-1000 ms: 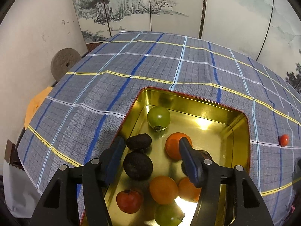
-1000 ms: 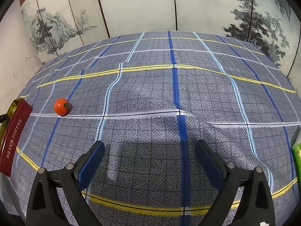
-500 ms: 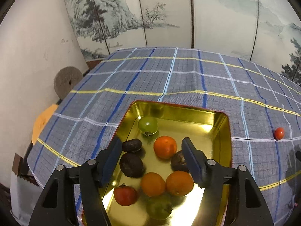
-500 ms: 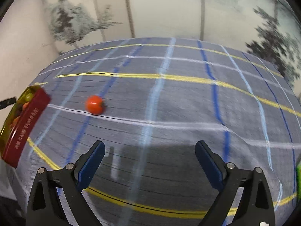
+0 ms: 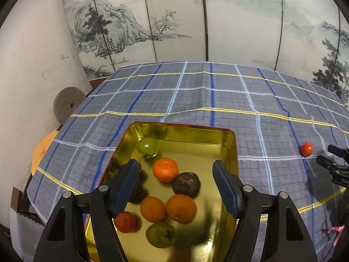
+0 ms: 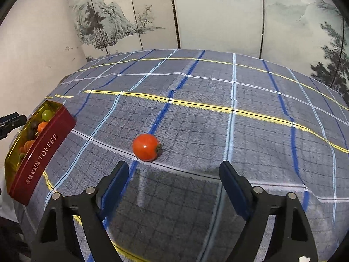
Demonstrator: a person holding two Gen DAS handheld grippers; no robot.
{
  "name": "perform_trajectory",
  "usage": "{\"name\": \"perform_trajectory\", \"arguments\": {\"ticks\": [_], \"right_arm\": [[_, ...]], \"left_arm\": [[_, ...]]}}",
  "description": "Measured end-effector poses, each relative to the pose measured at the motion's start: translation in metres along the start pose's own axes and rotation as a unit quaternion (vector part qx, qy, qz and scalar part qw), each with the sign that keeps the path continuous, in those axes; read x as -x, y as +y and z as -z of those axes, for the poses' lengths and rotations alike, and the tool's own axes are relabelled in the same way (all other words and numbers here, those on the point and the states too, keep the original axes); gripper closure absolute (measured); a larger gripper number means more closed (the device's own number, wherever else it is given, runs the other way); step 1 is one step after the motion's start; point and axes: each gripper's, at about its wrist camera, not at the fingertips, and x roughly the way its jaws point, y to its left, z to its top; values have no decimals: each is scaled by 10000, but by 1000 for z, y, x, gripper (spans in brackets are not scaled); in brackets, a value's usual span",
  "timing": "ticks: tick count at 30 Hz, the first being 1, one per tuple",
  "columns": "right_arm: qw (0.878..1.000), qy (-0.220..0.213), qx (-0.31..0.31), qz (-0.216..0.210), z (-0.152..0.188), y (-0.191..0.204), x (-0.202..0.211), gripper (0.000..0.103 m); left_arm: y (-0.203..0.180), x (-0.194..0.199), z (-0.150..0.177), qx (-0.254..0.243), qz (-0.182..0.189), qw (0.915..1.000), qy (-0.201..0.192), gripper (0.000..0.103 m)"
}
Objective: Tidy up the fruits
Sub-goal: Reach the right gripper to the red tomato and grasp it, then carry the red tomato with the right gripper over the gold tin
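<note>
A gold tin with red outer walls [image 5: 185, 126] holds several fruits: a green tomato [image 5: 148, 146], a mandarin [image 5: 165, 169], a dark brown fruit [image 5: 186, 185], two oranges [image 5: 181, 208], a red tomato [image 5: 125, 222] and more dark ones partly hidden behind my left finger. Above the tin hovers my left gripper [image 5: 175, 166], open and empty. One small red tomato [image 6: 145, 147] lies alone on the checked cloth, right of the tin [image 6: 41, 159]. My right gripper [image 6: 173, 167] is just short of it, jaws closing with nothing between them.
The blue-grey checked tablecloth [image 6: 218, 91] has a raised fold across its middle. A painted folding screen [image 5: 240, 21] stands behind the table and a white wall is on the left. A grey round disc [image 5: 68, 104] and an orange object [image 5: 42, 150] sit beyond the table's left edge.
My left gripper has drawn back and up from the tin and its jaws stand wider. My right gripper has swung toward the lone tomato, now near and central, and its jaws have narrowed.
</note>
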Motion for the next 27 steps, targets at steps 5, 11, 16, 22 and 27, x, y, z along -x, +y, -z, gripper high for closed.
{"name": "perform_trajectory", "arguments": {"ticks": [5, 11, 16, 22, 27], "right_arm": [[10000, 19, 85, -25, -7, 5, -8, 23], [9994, 70, 309, -157, -21, 19, -22, 31], [9988, 160, 413, -206, -31, 29, -39, 37], [9979, 400, 500, -119, -28, 34, -51, 72], [9984, 315, 361, -308, -16, 46, -32, 73]], "left_arm": [[-9, 4, 6, -68, 116, 9999, -1, 32], [-11, 7, 11, -56, 248, 9997, 46, 32], [-7, 8, 13, -2, 283, 9996, 92, 32], [7, 12, 20, 117, 204, 9996, 127, 32], [29, 24, 29, 261, 52, 9996, 59, 32]]}}
